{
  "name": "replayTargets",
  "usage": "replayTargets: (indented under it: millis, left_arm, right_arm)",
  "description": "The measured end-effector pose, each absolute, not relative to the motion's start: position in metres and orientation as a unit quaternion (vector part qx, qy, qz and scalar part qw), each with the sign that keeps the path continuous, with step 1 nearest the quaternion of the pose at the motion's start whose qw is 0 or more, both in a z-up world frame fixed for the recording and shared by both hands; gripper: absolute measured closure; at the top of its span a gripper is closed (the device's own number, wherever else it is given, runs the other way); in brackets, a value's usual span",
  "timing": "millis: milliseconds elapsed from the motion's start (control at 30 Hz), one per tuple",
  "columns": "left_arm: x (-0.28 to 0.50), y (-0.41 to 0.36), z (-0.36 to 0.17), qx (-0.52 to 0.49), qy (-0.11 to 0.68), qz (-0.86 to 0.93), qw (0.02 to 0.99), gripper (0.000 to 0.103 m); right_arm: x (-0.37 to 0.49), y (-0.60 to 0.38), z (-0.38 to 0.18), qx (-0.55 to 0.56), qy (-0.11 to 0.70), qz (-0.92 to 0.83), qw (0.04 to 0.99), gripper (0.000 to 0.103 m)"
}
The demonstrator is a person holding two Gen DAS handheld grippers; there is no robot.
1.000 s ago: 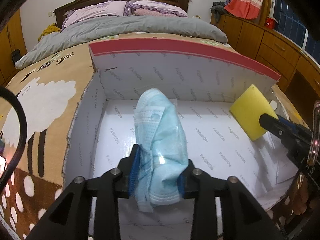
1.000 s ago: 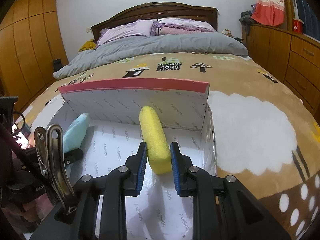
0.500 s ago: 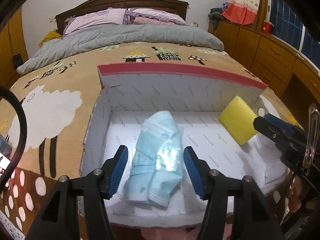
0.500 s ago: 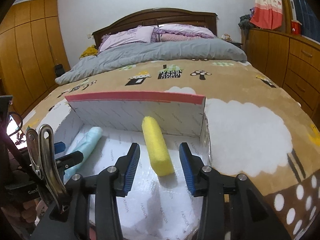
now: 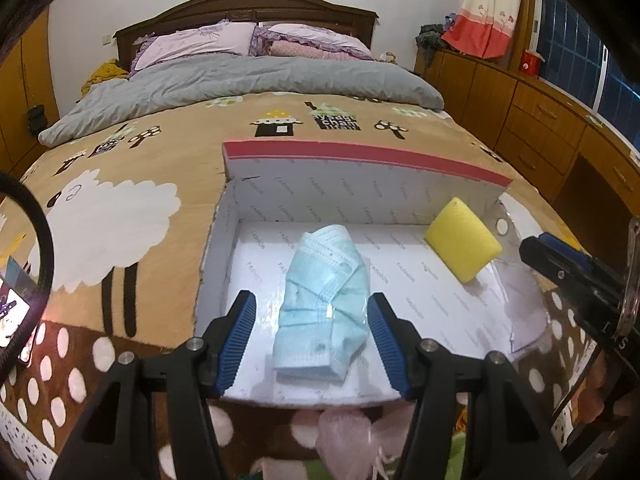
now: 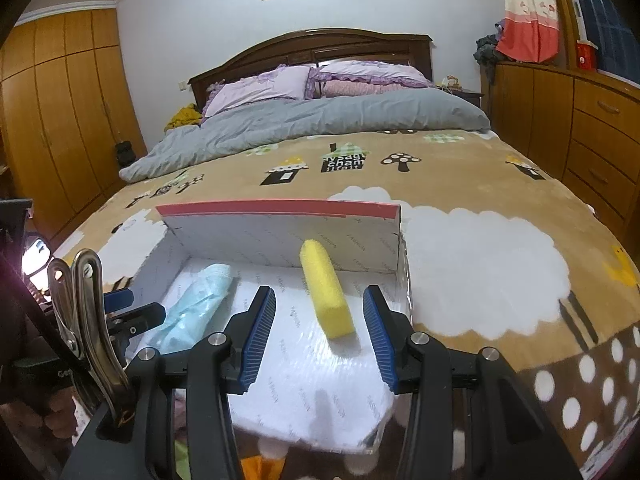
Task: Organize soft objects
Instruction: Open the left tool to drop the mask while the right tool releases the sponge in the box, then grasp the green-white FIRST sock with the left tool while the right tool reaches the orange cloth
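A white open box (image 5: 360, 196) with a red-edged back wall lies on the bed. A rolled light-blue face mask (image 5: 324, 292) rests on its floor at the left, lying loose between the pads of my left gripper (image 5: 311, 298), which is open and drawn back above it. A yellow sponge (image 6: 326, 292) lies at the right of the box (image 6: 280, 236), free between the blue pads of my right gripper (image 6: 319, 292), whose jaws are opening. The mask (image 6: 196, 304) and the sponge (image 5: 462, 238) show in both views.
The box sits on a brown blanket (image 6: 480, 184) with sheep print; a grey duvet (image 5: 240, 80) and pillows lie beyond. A pink fluffy item (image 5: 344, 428) is below the box's near edge. Wooden drawers (image 5: 560, 128) line the right, wardrobes (image 6: 60, 120) the left.
Both grippers opened and let go: the mask and the sponge now lie on the box floor. Both grippers pulled back and upward, so the box looks smaller and farther.
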State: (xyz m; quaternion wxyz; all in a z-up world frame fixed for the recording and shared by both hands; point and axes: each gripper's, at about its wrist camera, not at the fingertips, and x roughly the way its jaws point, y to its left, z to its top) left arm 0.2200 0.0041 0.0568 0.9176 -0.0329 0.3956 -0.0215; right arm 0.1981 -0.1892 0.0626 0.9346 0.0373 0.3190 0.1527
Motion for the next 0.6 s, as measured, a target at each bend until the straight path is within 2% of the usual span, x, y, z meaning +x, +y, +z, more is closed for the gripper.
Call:
replayTargets:
  millis: [600]
  left_arm:
    - [0.161, 0.024, 0.065, -0.050, 0.399, -0.023, 0.915, 0.042]
  right_arm:
    - [0.140, -0.193, 0.069, 0.038, 0.318, 0.162, 0.933, 0.056]
